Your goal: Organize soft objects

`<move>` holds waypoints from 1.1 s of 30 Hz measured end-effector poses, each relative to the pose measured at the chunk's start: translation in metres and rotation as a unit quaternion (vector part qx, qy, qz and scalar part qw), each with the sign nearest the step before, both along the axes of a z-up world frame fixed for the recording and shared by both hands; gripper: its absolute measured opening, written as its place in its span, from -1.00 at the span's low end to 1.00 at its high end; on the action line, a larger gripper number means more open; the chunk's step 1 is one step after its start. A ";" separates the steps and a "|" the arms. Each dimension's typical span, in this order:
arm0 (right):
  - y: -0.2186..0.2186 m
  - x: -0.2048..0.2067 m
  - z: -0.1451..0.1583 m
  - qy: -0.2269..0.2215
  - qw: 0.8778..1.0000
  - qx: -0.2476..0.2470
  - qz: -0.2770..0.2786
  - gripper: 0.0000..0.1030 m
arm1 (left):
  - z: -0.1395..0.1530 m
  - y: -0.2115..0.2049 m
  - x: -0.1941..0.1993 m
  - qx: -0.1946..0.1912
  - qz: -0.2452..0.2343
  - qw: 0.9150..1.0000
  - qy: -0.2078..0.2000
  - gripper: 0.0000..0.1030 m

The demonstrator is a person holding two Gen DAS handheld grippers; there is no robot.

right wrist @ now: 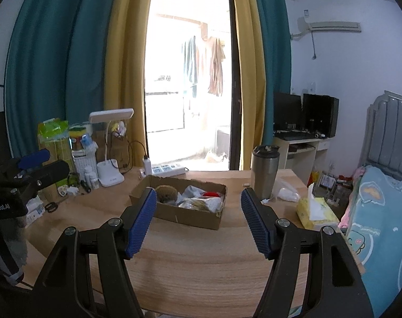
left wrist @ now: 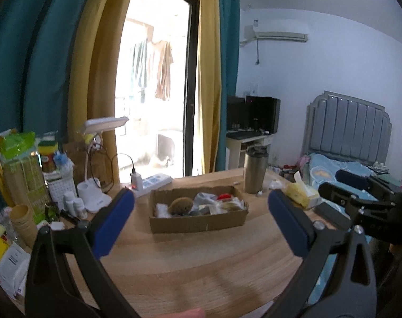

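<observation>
Plainly, from the left wrist view, no writing can be read; packets at the left edge carry print too small to make out. The left gripper (left wrist: pixel 201 212) is spread wide, its blue ribbed pads on black plastic arms holding nothing, hovering over a pale wood-grain table (left wrist: pixel 201 270). Beyond the fingertips sits a shallow brown cardboard box (left wrist: pixel 198 218), open-topped, and the soft objects (left wrist: pixel 201 204) lie inside it: a round, fuzzy brown piece, grey and white cloth, something red. Just behind the box to the right stands a brushed steel tumbler (left wrist: pixel 254 170); a white power strip (left wrist: pixel 153 182) and a white desk lamp (left wrist: pixel 100 159) lie to the left, and a yellow tissue pack (left wrist: pixel 301 193) to the right, just beside the other gripper's black frame. From the right wrist view, white lettering on the left gripper's body at the far left edge reads partly as "enRobot.AI". The right gripper (right wrist: pixel 198 220) is likewise wide apart and empty, above the same table (right wrist: pixel 201 273), its left pad overlapping the near left corner of the cardboard box (right wrist: pixel 190 216). The soft objects (right wrist: pixel 193 197) fill the box. The tumbler (right wrist: pixel 264 175) stands just right of it, the tissue pack (right wrist: pixel 316 210) nearer the table's right edge, beside a bed with a light blue cartoon-print cover (right wrist: pixel 381 225).
</observation>
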State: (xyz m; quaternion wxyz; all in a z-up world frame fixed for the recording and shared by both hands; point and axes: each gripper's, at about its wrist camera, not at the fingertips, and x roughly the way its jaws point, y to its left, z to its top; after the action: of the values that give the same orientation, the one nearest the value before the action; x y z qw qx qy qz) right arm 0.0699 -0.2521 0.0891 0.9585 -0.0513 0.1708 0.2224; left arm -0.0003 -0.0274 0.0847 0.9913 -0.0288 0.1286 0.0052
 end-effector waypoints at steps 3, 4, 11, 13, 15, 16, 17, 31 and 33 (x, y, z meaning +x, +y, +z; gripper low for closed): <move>-0.003 -0.005 0.004 -0.007 1.000 0.002 0.000 0.36 | 0.005 -0.002 -0.004 0.003 0.000 1.000 -0.007 0.98; -0.003 -0.006 0.006 -0.008 1.000 0.003 0.000 0.36 | 0.005 -0.002 -0.005 0.003 0.000 1.000 -0.007 0.98; -0.002 -0.011 0.010 -0.017 1.000 0.003 -0.001 0.36 | 0.011 -0.004 -0.009 0.007 -0.005 1.000 -0.013 0.98; -0.002 -0.011 0.010 -0.017 1.000 0.003 -0.003 0.36 | 0.014 -0.004 -0.011 0.008 -0.006 1.000 -0.017 0.98; -0.002 -0.012 0.011 -0.019 1.000 0.004 -0.004 0.36 | 0.014 -0.003 -0.012 0.008 -0.007 1.000 -0.019 0.98; -0.002 -0.012 0.011 -0.019 1.000 0.003 -0.004 0.36 | 0.015 -0.003 -0.013 0.008 -0.008 1.000 -0.018 0.98; -0.002 -0.012 0.011 -0.020 1.000 0.003 -0.004 0.36 | 0.014 -0.004 -0.013 0.008 -0.009 1.000 -0.017 0.98; -0.001 -0.012 0.011 -0.022 1.000 -0.001 -0.004 0.37 | 0.015 -0.006 -0.014 0.010 -0.016 1.000 -0.012 0.98; -0.001 -0.011 0.011 -0.021 1.000 -0.002 -0.005 0.37 | 0.015 -0.006 -0.014 0.010 -0.017 1.000 -0.014 0.98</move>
State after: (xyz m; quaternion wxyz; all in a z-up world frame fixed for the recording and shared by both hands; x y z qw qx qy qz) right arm 0.0587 -0.2527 0.1001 0.9628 -0.0574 0.1514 0.2163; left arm -0.0142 -0.0334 0.0998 0.9931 -0.0171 0.1154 -0.0106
